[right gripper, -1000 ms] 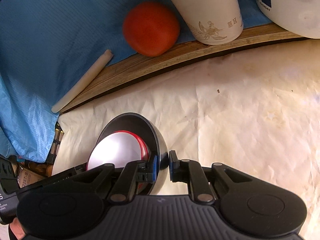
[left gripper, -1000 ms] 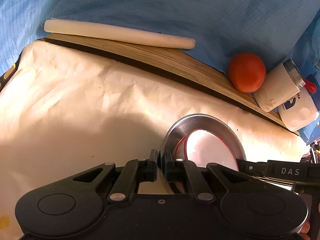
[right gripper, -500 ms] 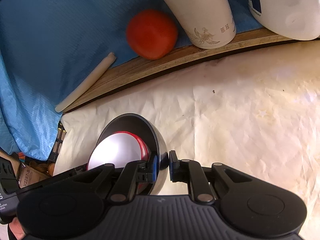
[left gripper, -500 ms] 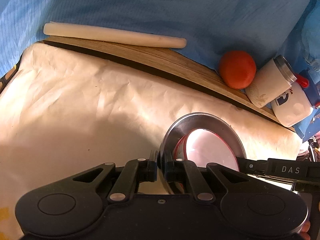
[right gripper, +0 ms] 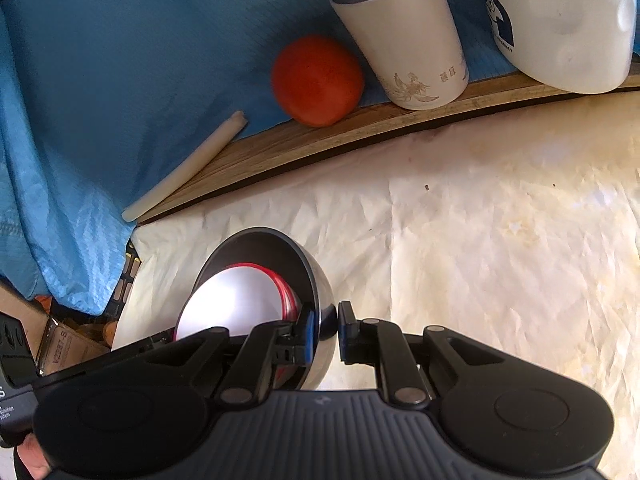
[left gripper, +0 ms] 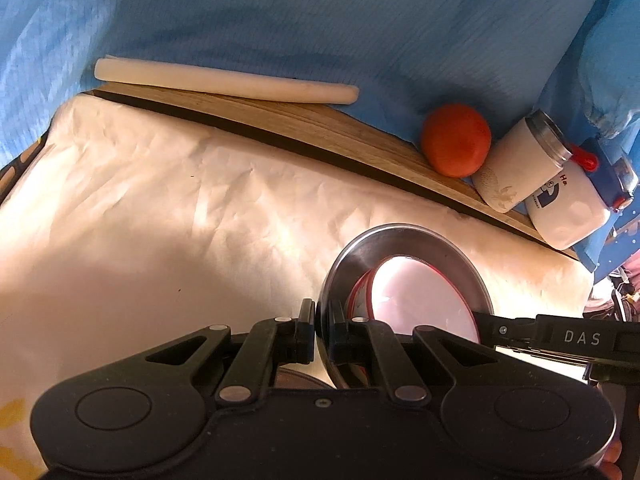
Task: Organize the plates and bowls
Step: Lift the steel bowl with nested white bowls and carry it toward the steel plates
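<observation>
Gripping a steel bowl (left gripper: 404, 248) by opposite sides of its rim, both tools carry it just above the paper-covered table (left gripper: 160, 208); I cannot tell whether its base touches the paper. Inside it sits a white bowl (left gripper: 420, 300) with a red rim, tilted, so the nesting part of the job looks done for these two pieces. What remains, as far as I can judge, is to set the pair down in its place; no plate shows clearly in either view, though a curved edge below the left tool may be one. Whether other dishes wait elsewhere cannot be told.

Left gripper (left gripper: 323, 320): its jaws are nearly pressed together, pinching the thin steel wall, one pad outside and one inside the bowl. Right gripper (right gripper: 329, 332): it pinches the far side of the same rim in the same way, the blue-padded finger inside and the other against the curved outer wall, with a slightly wider gap because the wall bulges there. In the right view the steel bowl (right gripper: 276, 248) leans toward the left tool, and the white bowl (right gripper: 236, 300) lies against its lower side.

Along the back edge, well apart from the bowls, stand a tomato (left gripper: 456, 140), a white cup (left gripper: 520, 160) and a jug (left gripper: 568, 212); a white roll (left gripper: 224, 82) lies further left.
</observation>
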A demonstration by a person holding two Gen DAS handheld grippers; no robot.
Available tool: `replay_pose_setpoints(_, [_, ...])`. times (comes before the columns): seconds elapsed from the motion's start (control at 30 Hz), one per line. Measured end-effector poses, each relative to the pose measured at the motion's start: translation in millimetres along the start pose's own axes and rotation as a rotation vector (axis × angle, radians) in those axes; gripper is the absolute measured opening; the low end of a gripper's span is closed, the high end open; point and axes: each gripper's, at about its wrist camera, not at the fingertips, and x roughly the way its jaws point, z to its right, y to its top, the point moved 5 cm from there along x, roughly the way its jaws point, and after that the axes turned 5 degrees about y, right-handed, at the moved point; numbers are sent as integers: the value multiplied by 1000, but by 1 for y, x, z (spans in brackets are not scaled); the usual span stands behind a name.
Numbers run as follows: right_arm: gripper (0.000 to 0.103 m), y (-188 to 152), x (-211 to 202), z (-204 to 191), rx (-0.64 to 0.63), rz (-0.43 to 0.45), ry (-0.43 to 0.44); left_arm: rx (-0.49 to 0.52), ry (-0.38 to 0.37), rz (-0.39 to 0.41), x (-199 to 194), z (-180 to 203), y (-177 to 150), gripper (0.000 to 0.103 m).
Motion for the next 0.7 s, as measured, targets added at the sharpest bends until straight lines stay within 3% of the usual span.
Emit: replay_pose_setpoints(0.7, [13,-23,-11,-30,-61,-3,-2,-22,4,30,-30,-21,-19,4])
